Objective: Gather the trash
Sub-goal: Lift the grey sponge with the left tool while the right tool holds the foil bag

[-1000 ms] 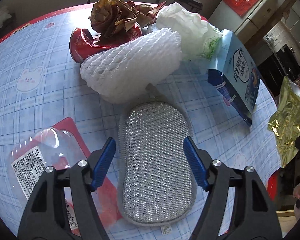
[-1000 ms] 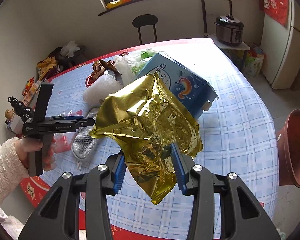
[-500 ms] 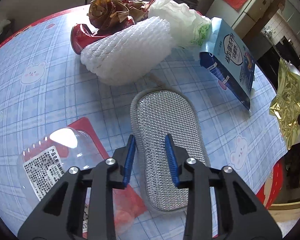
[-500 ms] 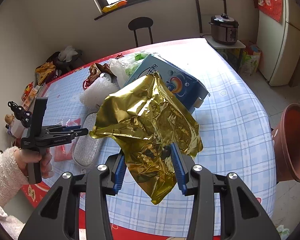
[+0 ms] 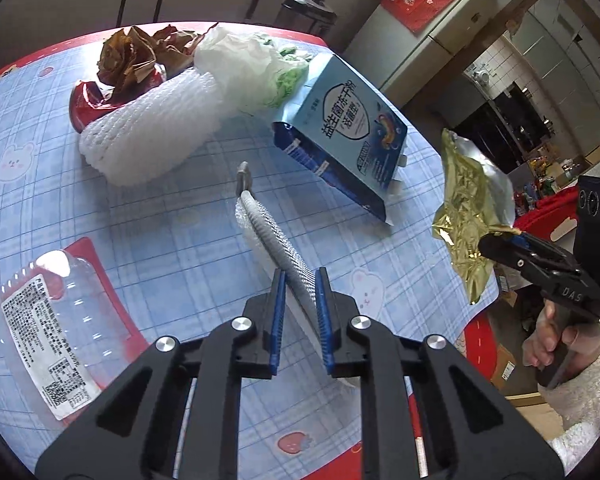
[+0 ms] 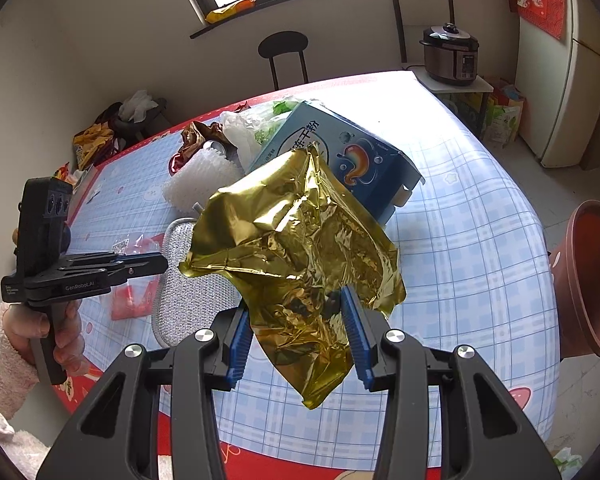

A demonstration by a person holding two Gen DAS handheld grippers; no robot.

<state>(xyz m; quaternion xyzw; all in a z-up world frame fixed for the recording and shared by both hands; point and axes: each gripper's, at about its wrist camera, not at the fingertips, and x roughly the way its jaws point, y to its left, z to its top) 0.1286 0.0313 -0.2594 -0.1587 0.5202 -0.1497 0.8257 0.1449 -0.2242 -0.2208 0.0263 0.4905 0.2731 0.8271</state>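
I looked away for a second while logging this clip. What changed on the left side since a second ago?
The left gripper closed from wide open onto the grey scrubbing pad and tipped it up on edge, off its flat position. The right gripper kept holding the gold foil bag; the blue box and white foam net stayed put.

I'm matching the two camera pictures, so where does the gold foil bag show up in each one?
Left wrist view: gold foil bag at right edge, hanging from the right claw.
Right wrist view: centre, gripped above the table.
Shared landmark: blue box.
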